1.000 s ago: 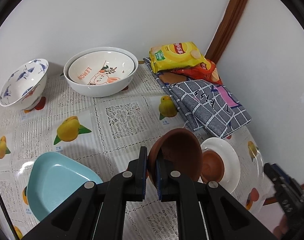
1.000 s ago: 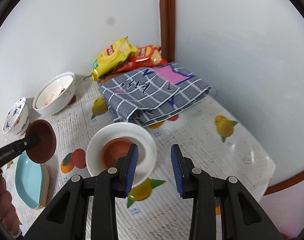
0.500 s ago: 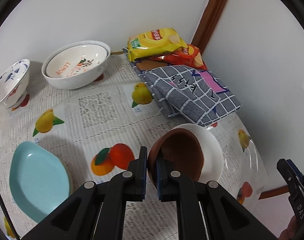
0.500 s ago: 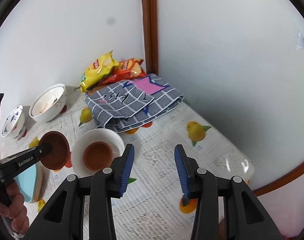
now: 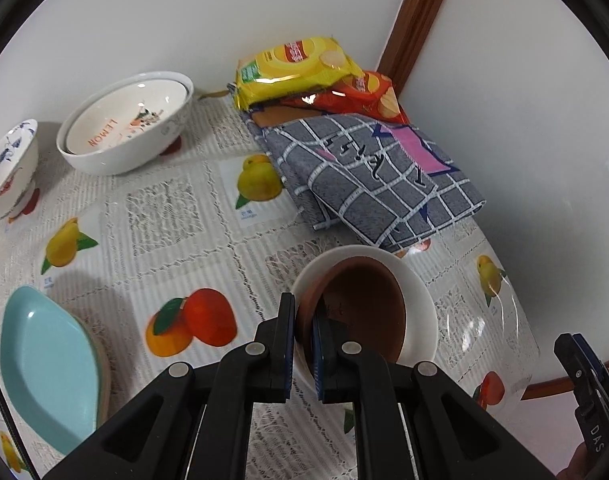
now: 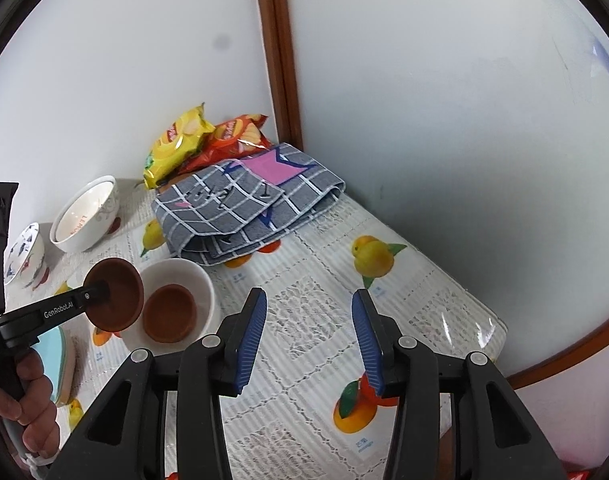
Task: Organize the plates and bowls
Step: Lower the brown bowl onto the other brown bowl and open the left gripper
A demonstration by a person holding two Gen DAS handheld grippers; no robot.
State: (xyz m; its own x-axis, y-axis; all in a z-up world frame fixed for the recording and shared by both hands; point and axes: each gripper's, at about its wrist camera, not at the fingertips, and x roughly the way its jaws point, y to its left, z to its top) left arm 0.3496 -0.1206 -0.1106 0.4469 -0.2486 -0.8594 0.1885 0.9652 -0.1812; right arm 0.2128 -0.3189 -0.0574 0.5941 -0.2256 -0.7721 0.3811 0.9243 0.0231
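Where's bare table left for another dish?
Free: the near-right stretch of tablecloth between the folded cloth and the table's edge, and the middle between the lemon bowl and teal plate. Crowded: back corner with the snack bags.

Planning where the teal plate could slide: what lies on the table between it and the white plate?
Only bare fruit-print tablecloth between the teal plate and white plate, per the left wrist view.
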